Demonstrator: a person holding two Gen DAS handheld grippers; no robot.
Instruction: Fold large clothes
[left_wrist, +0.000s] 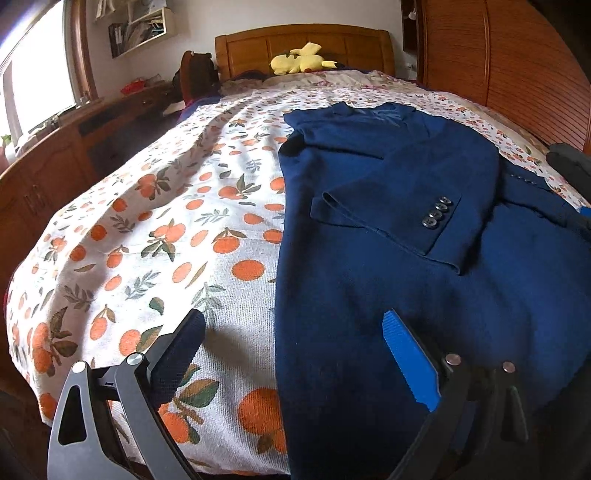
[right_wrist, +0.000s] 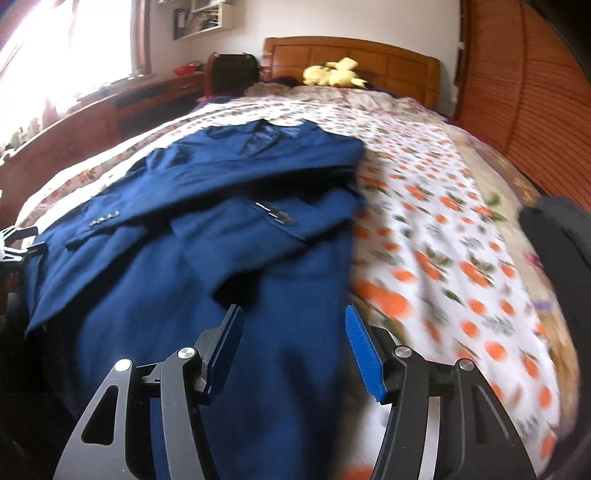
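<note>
One navy jacket on bed; four cuff buttons; one yellow plush. Left gripper and right gripper spread, apparently empty.

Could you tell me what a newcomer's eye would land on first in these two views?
First the navy blue jacket, lying flat on the orange-print bedspread with both sleeves folded across its front. Next the yellow plush toy at the wooden headboard, far end of the bed.
</note>
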